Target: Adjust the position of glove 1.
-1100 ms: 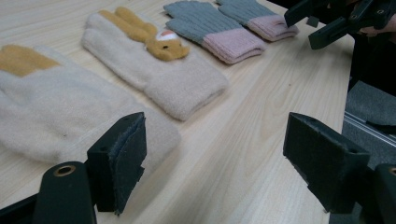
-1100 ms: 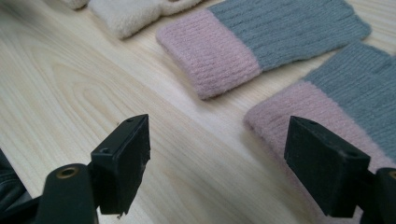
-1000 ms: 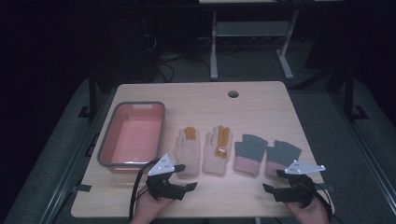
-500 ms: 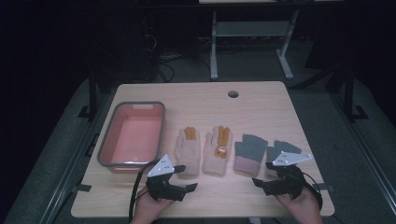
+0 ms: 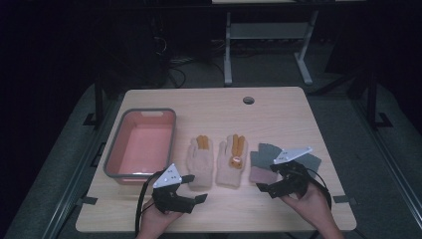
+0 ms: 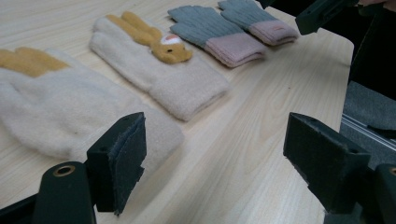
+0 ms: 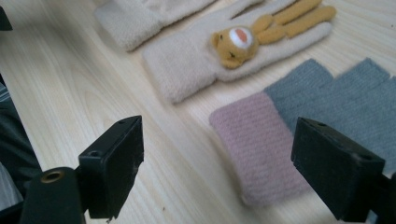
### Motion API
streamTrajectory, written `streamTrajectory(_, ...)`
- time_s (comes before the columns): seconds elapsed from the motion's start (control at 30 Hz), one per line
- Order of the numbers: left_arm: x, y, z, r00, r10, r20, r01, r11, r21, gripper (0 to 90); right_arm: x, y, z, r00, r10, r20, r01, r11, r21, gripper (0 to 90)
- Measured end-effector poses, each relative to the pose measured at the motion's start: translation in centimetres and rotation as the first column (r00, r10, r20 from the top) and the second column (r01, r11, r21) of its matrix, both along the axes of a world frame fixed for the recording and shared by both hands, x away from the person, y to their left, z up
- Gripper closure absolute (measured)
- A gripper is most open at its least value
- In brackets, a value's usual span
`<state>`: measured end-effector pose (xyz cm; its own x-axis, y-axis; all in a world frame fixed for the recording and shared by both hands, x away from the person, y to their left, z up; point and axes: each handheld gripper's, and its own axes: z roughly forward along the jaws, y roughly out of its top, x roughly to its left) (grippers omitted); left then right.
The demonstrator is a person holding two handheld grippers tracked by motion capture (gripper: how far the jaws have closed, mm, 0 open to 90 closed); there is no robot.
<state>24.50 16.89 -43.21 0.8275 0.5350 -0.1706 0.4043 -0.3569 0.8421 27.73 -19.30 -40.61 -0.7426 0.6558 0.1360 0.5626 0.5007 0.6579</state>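
My right hand-held gripper [image 5: 265,186], jaws just opened wide with nothing between them, hovers at the pink cuff of the near grey glove [image 7: 299,135], which runs lengthwise away from me, just right of the bear glove [image 5: 232,160].

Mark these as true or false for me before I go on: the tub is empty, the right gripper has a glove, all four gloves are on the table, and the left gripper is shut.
1. The pink tub is empty. True.
2. The right gripper holds a grey glove. False: its jaws are open with nothing between them, above the pink cuff of the nearer grey glove.
3. Both cream gloves and both grey gloves lie flat on the wooden table. True.
4. The left gripper is shut. False: its jaws stand wide open, by the cuff of a cream glove.
5. The bear-face patch sits on a grey glove. False: it sits on the cream glove next to the grey pair.
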Motion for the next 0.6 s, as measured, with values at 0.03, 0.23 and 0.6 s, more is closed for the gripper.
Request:
streamTrajectory(0.03,0.0,0.0,0.0,1.0,0.0,0.0,0.0,1.0,0.0,21.3,0.0,0.0,0.0,1.0,0.0,0.0,0.0,1.0,0.0,16.6)
streamTrajectory(0.23,0.1,0.1,0.0,1.0,0.006,0.004,-0.006,1.0,0.001,21.3,1.1,1.6,1.3,0.9992,0.04,-0.002,-0.04,0.9991,-0.016,16.7)
streamTrajectory(0.6,0.2,0.4,0.3,0.9997,0.009,0.024,-0.009,1.0,0.001,21.3,3.3,4.6,2.7,0.9942,0.108,-0.004,-0.108,0.9914,-0.075,16.8)
